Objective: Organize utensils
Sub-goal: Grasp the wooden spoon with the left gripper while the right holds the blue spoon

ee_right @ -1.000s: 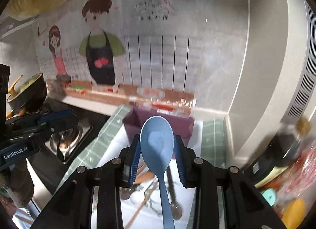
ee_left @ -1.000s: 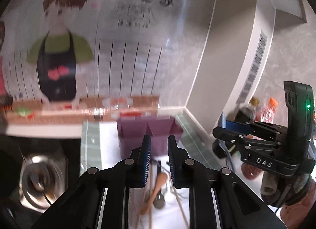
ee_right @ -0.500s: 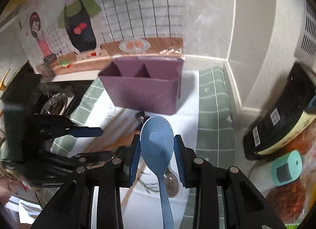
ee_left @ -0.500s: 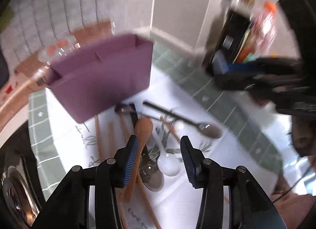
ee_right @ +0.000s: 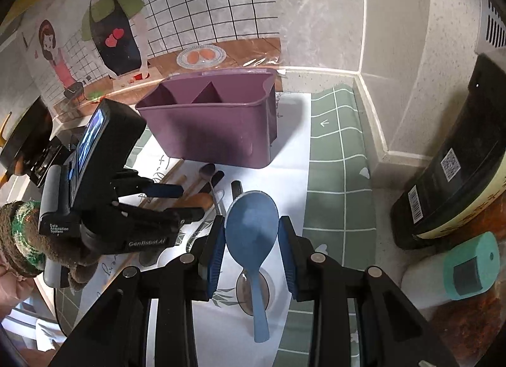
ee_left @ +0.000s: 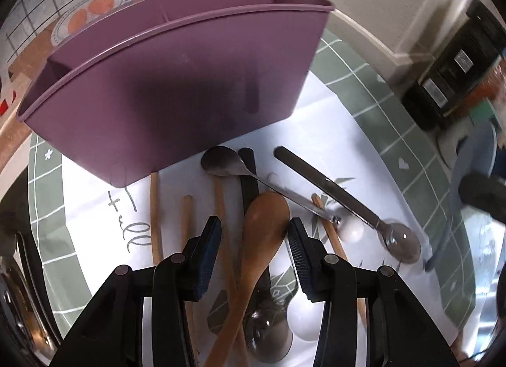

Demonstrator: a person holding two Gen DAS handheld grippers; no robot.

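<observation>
A purple two-compartment holder (ee_left: pixel 177 82) (ee_right: pixel 215 133) stands on the white cloth. In front of it lie a wooden spoon (ee_left: pixel 265 224), a metal spoon (ee_left: pixel 221 161), a black-handled spoon (ee_left: pixel 401 240), a small white spoon (ee_left: pixel 351 229) and wooden chopsticks (ee_left: pixel 155 209). My left gripper (ee_left: pixel 253 224) (ee_right: pixel 180 201) points steeply down over the pile. Its jaws are closing, the wooden spoon's bowl lies between them and the pads stand apart from it. My right gripper (ee_right: pixel 251 224) is shut on a blue spoon (ee_right: pixel 253 228), bowl up, handle hanging below.
A green checked mat (ee_right: pixel 335 161) lies under the cloth. A black container (ee_right: pixel 458 161) and a teal-capped bottle (ee_right: pixel 471 266) stand at the right by the wall. A stove (ee_left: pixel 12 303) lies at the left. A hand in a knitted cuff (ee_right: pixel 22 240) holds the left gripper.
Both grippers dropped and tipped down from the wall toward the cloth. The left one opened and now straddles the wooden spoon. The right one keeps the blue spoon.
</observation>
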